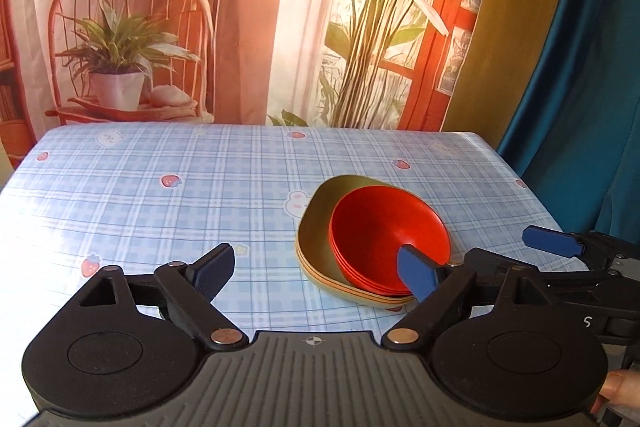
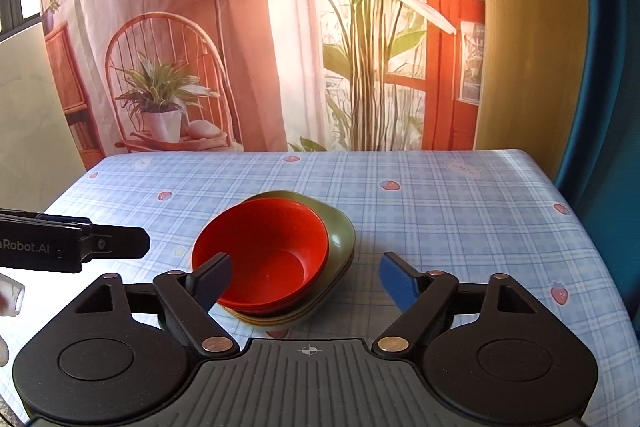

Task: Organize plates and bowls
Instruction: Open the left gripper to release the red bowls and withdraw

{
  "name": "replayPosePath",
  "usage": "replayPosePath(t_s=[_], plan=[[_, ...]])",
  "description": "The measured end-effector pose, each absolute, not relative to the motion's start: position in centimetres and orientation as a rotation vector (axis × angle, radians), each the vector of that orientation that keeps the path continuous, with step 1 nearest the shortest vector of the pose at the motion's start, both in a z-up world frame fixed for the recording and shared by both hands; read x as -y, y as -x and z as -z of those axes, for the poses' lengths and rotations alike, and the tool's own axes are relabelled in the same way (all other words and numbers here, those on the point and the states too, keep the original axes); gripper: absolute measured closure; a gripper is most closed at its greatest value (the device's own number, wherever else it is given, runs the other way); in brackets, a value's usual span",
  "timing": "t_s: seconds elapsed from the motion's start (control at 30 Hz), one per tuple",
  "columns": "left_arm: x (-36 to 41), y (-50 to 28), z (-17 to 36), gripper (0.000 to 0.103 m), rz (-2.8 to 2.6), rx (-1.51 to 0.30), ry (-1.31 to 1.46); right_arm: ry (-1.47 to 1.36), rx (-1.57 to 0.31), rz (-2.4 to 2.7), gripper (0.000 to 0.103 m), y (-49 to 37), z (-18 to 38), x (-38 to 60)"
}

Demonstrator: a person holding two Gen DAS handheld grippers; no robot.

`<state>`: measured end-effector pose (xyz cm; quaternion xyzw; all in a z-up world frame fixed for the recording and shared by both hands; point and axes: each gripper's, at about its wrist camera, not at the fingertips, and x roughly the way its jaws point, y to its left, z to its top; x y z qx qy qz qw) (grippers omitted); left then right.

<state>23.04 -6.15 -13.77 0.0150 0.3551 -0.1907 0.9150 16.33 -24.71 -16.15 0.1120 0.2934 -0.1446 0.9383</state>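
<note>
A stack of red bowls (image 1: 384,231) sits nested on a stack of olive-green plates (image 1: 320,247) on the table. The same stack shows in the right wrist view, red bowls (image 2: 264,251) on green plates (image 2: 340,235). My left gripper (image 1: 316,271) is open and empty, just left of the stack, with its right fingertip in front of the bowls' near rim. My right gripper (image 2: 306,279) is open and empty, close in front of the stack, its left fingertip over the bowls' near rim. The right gripper's finger also shows in the left wrist view (image 1: 554,241).
The table wears a blue plaid cloth (image 1: 180,187) with strawberry prints. A printed backdrop (image 1: 240,27) hangs behind the far edge. A blue curtain (image 1: 580,87) hangs at the right. The left gripper's body shows at the left of the right wrist view (image 2: 72,247).
</note>
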Motion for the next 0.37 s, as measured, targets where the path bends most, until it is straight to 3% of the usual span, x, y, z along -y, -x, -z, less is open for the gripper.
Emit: replayPosePath(t_s=[0.13,0.37], plan=[[5.4,-21.3,12.4,0.002,0.342,-0.693,-0.074,-0.235,-0.583,0.299,0.002,-14.9,15.3,24.0],[3.5,-17.4,9.9,0.0,0.31,-0.624,-0.103,-0.251,-0.548,0.307,0.0,-12.2,13.4,22.2]])
